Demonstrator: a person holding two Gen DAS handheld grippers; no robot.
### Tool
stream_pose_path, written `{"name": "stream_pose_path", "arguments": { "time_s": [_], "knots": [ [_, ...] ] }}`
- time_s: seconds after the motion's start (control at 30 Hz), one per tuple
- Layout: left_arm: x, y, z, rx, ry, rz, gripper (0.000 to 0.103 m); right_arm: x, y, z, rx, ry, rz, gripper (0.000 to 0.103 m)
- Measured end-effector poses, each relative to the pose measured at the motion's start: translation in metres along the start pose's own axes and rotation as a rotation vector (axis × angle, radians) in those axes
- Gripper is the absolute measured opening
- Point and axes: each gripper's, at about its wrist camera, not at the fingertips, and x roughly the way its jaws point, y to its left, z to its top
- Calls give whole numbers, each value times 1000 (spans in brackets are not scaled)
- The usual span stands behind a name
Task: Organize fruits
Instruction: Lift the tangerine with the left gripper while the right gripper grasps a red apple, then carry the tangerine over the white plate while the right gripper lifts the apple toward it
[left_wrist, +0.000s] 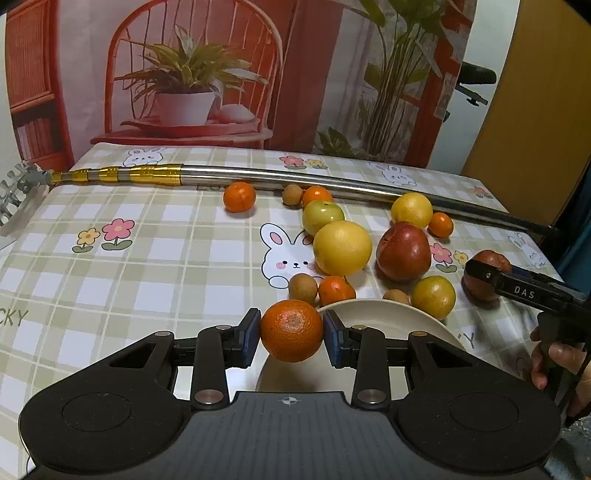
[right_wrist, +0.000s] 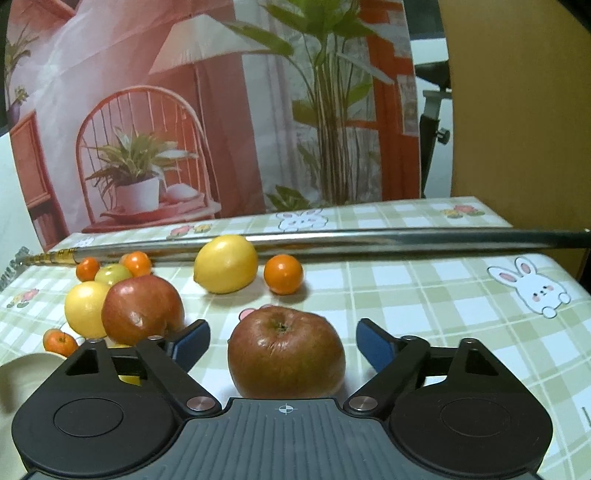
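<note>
My left gripper (left_wrist: 291, 334) is shut on an orange (left_wrist: 291, 330) and holds it over the near rim of a cream plate (left_wrist: 391, 317). My right gripper (right_wrist: 282, 345) is open, its jaws on either side of a brownish-red apple (right_wrist: 286, 354) that rests on the table; the same gripper shows in the left wrist view (left_wrist: 476, 267) at that apple (left_wrist: 487, 258). A second red apple (left_wrist: 404, 251) (right_wrist: 142, 308), yellow citrus (left_wrist: 341, 248) (right_wrist: 226, 264), a green-yellow fruit (left_wrist: 322, 216), small oranges (left_wrist: 239, 196) (right_wrist: 283, 274) and brown longans (left_wrist: 303, 288) lie scattered.
A long steel pole with a gold end (left_wrist: 258, 175) (right_wrist: 369, 238) lies across the far side of the table, behind the fruit. The checked bunny tablecloth (left_wrist: 147, 266) covers the table. A printed backdrop stands behind. The table's right edge (right_wrist: 569, 273) is close.
</note>
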Motion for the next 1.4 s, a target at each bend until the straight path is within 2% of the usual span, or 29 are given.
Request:
{"name": "stream_pose_path", "arguments": {
  "time_s": [0.37, 0.77, 1.03, 1.4],
  "knots": [
    [2, -8, -11, 24, 29, 2, 39, 1, -8, -8, 79, 28, 26, 77],
    [6, -13, -15, 47, 49, 6, 39, 2, -8, -10, 90, 32, 43, 76],
    [8, -13, -18, 47, 59, 11, 39, 3, -8, -11, 98, 34, 36, 66],
    [9, -15, -19, 48, 62, 15, 39, 5, -11, -12, 95, 44, 29, 64]
  ]
}}
